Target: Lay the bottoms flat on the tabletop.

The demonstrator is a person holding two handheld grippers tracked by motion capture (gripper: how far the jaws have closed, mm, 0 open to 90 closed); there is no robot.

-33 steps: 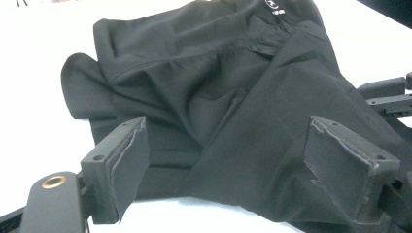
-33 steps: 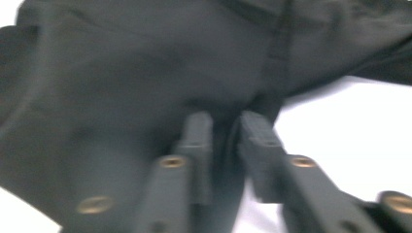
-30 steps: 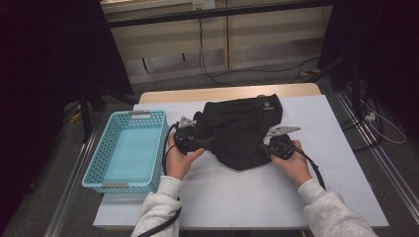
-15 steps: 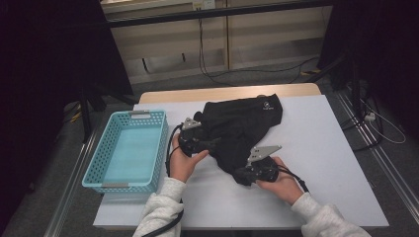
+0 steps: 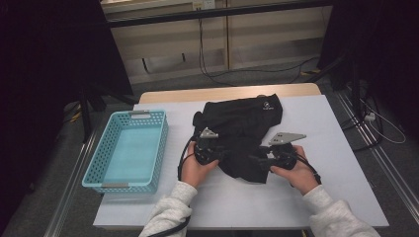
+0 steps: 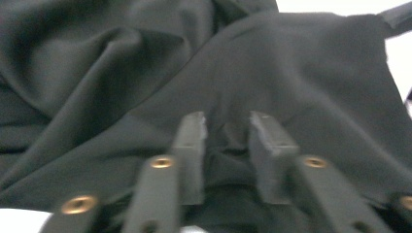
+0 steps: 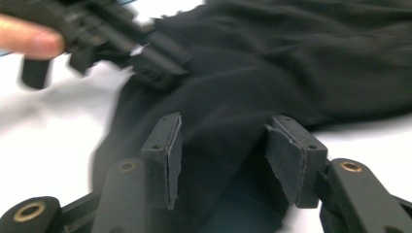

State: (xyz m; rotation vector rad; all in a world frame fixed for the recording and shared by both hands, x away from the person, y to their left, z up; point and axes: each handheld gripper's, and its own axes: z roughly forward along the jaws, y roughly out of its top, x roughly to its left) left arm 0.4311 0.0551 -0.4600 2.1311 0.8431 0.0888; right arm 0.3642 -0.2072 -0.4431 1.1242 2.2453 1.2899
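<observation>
I have a black garment (image 5: 244, 131) bunched up in the middle of the white table (image 5: 341, 163), just right of the light blue basket (image 5: 126, 148), which sits apart from it. My left gripper (image 5: 217, 154) is at the garment's near left edge; its jaws have just been closing, and in the left gripper view they stand close together with a small fold of the black cloth (image 6: 228, 136) bunched between the pads, so I read that as a pinch on the garment. My right gripper (image 5: 257, 159) points left at the garment's near right corner; its jaws have just been opening, and in the right gripper view they stand apart with the cloth (image 7: 223, 121) lying between them, the pads (image 7: 170, 145) not pressing on it. That view also catches my left gripper (image 7: 145, 53) farther off, at the cloth's edge.
</observation>
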